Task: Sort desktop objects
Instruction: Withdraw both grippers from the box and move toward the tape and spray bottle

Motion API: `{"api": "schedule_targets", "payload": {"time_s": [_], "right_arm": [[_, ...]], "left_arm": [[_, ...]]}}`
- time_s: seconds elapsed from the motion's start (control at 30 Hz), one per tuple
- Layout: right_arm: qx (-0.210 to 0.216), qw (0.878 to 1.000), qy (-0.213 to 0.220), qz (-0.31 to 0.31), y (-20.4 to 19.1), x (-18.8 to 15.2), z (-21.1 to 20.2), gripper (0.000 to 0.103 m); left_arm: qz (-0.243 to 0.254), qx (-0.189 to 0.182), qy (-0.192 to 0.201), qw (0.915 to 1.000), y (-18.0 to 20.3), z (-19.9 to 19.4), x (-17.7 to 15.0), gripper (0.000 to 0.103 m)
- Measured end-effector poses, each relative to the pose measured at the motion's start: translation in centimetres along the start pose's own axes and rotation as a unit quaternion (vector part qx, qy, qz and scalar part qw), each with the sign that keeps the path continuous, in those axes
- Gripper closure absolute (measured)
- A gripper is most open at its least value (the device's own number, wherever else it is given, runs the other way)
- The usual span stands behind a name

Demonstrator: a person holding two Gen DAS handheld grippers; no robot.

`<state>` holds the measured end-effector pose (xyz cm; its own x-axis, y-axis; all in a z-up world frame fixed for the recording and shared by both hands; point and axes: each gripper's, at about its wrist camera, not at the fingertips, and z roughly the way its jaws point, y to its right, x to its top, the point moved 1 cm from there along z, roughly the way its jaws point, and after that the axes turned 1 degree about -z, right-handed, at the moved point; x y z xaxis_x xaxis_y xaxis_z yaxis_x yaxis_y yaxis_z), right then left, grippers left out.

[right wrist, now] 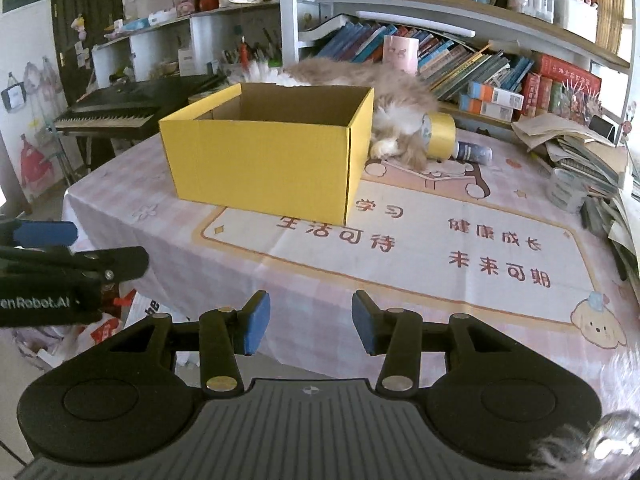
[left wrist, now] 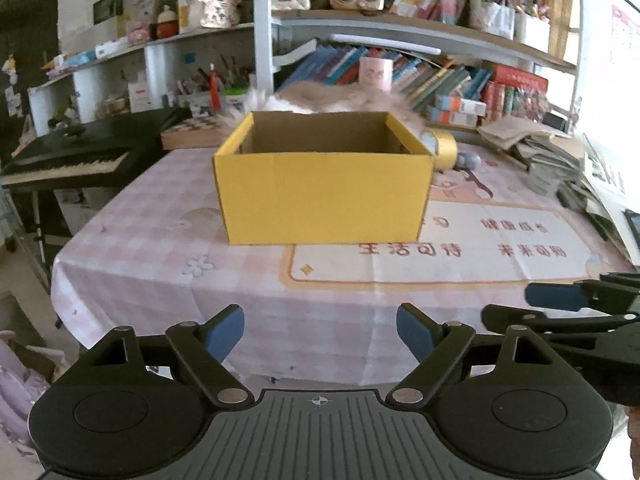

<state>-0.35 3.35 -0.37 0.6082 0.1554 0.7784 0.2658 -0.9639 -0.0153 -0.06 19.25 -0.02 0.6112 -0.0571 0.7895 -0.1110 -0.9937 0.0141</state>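
Note:
An open yellow cardboard box (left wrist: 324,192) (right wrist: 264,164) stands on the pink checked tablecloth (left wrist: 160,280) (right wrist: 440,304); what lies inside it is hidden. Behind its right corner lie a roll of yellow tape (left wrist: 442,148) (right wrist: 440,134) and a small dark bottle (right wrist: 474,152) on its side. My left gripper (left wrist: 320,334) hovers over the table's near edge, jaws wide apart, nothing between them. My right gripper (right wrist: 310,324) hangs beside it, jaws narrower but apart, also empty. Each gripper shows at the edge of the other's view.
A fluffy cat (right wrist: 376,88) lies behind the box against the books. Stacked papers and books (right wrist: 580,156) crowd the table's right side. A keyboard piano (left wrist: 68,156) stands left of the table. Bookshelves (left wrist: 400,28) fill the back wall.

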Motion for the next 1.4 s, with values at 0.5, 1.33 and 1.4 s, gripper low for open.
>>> {"api": "schedule_targets", "payload": {"time_s": [0.5,1.33,1.4], "right_arm": [[-0.022,0.999,-0.015,0.019,0.6,-1.3,-0.8,0.057],[-0.053,0.997,-0.020,0.047,5.6,-1.1,-0.1,0.054],[-0.060,0.997,-0.022,0.053,6.5,-1.1,0.0,0.053]], "left_arm": [[0.019,-0.030,-0.014,0.9993,1.3,0.1,-0.8,0.017],[0.068,-0.070,-0.023,0.9950,6.4,3.4,1.2,0.016],[0.074,-0.078,-0.025,0.9939,7.1,3.9,1.4,0.016]]}}
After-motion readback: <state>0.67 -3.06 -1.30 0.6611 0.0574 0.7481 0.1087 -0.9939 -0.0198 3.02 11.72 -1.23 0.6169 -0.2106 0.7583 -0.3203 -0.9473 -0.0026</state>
